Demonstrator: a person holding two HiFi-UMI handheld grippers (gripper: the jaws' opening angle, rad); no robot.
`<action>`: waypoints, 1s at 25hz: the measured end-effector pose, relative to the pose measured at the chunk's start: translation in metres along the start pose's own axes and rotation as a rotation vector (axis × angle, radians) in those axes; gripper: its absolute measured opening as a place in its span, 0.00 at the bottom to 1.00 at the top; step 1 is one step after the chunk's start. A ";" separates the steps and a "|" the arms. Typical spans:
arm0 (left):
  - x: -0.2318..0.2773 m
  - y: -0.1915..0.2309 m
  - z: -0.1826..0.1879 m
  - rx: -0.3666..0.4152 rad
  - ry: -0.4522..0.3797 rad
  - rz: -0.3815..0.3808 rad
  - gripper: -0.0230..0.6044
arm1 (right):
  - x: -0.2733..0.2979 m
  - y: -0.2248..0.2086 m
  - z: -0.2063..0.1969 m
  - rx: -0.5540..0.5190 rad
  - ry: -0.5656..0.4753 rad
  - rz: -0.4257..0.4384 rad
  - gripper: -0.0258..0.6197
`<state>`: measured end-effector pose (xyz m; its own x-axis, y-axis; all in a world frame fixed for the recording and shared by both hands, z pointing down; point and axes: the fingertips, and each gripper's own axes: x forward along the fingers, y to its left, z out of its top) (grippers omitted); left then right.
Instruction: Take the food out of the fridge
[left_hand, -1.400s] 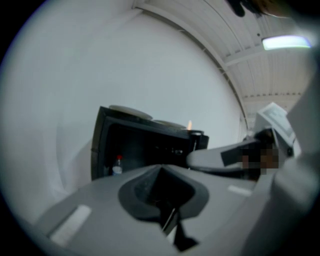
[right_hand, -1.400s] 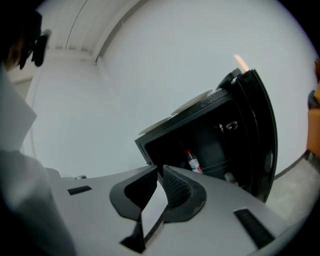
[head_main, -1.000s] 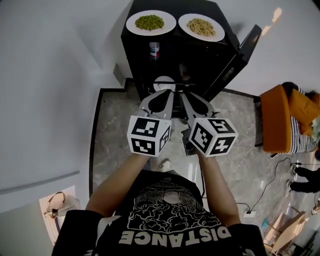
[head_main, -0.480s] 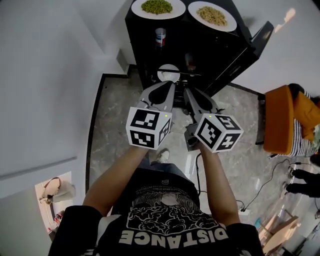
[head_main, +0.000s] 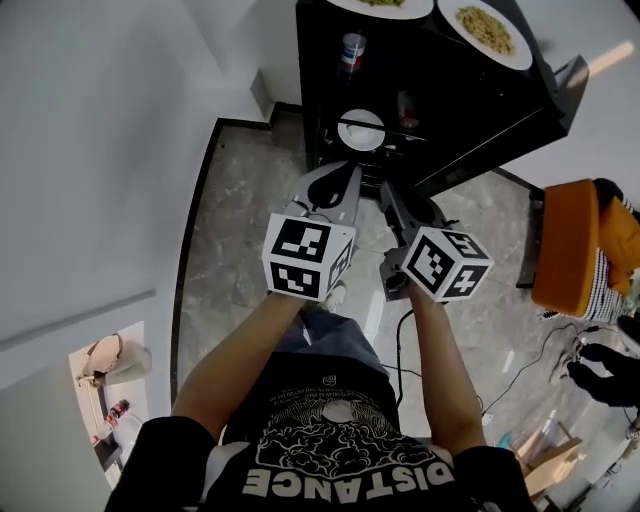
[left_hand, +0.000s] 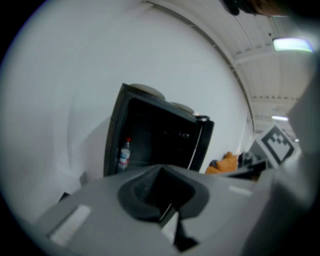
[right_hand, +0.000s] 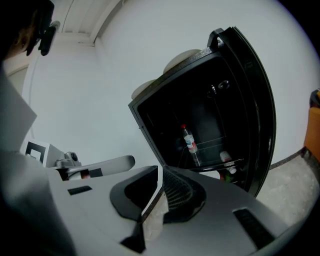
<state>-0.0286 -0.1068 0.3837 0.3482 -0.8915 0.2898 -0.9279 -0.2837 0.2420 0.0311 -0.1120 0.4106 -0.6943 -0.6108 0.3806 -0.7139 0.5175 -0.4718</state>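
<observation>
Head view: I've lowered the left gripper (head_main: 348, 175) and right gripper (head_main: 392, 192), both pressed together and empty, toward the open fridge (head_main: 470, 110), where a plate (head_main: 362, 128) still waits.

The black upright fridge (head_main: 470, 100) stands on the grey marbled stone floor (head_main: 250, 230) with its door open. On its top are a white plate of yellow food (head_main: 490, 30) and, cut by the frame edge, a white plate of green food (head_main: 380, 4). Inside, a clear bottle with red cap (head_main: 352, 48) stands on one shelf. A round white dish (head_main: 362, 128) sits on a lower shelf; its contents are not discernible.
</observation>
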 end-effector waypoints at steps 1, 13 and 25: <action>-0.001 0.005 -0.006 -0.006 0.008 -0.002 0.04 | 0.005 0.000 -0.006 0.008 0.005 -0.006 0.08; 0.021 0.048 -0.083 -0.077 0.053 -0.101 0.04 | 0.068 -0.030 -0.083 0.294 -0.052 -0.056 0.08; 0.064 0.080 -0.155 -0.073 0.054 -0.111 0.04 | 0.140 -0.113 -0.147 0.587 -0.138 -0.010 0.08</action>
<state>-0.0600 -0.1314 0.5656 0.4567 -0.8353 0.3062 -0.8718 -0.3515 0.3413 0.0011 -0.1673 0.6340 -0.6412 -0.7066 0.2994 -0.5237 0.1178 -0.8437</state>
